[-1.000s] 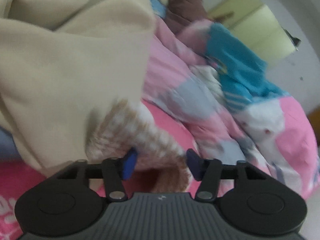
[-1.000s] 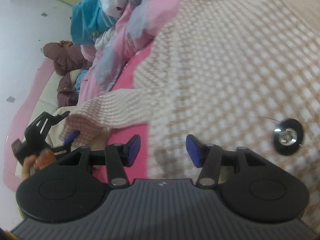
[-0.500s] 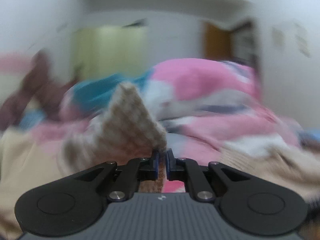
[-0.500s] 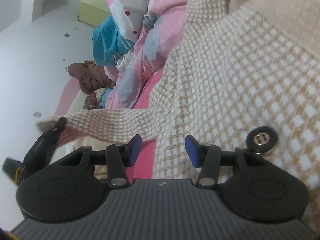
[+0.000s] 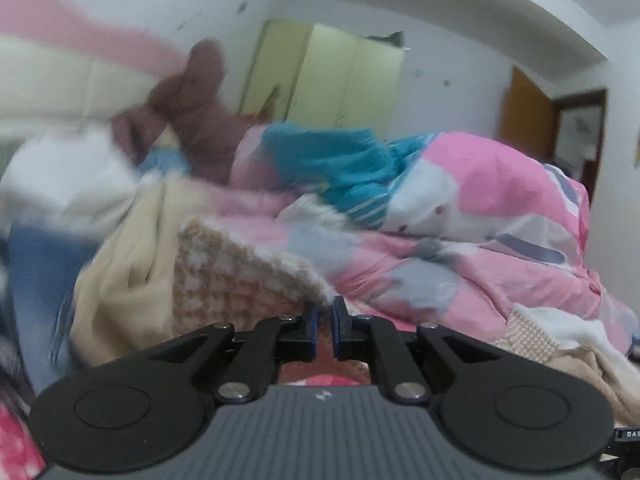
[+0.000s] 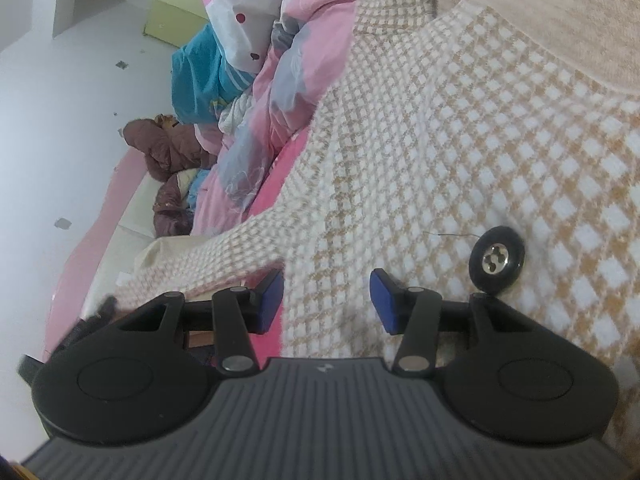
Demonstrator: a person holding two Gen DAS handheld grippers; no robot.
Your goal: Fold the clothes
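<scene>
On one bed, left gripper (image 5: 325,325) jaws clench one checked garment (image 5: 236,276) (one button (image 6: 496,265)); right gripper (image 6: 326,300) jaws released.

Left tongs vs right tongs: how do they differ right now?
The left tongs are shut, pinching an edge of the checked garment; the right tongs stand open, gripping nothing. The left tongs hold the cloth lifted; the right tongs hover over the garment's flat body beside its black button. Both have blue pads and work the same garment.

one checked garment (image 6: 440,140), one black button (image 6: 497,259), two tongs (image 5: 324,322) (image 6: 326,300).
</scene>
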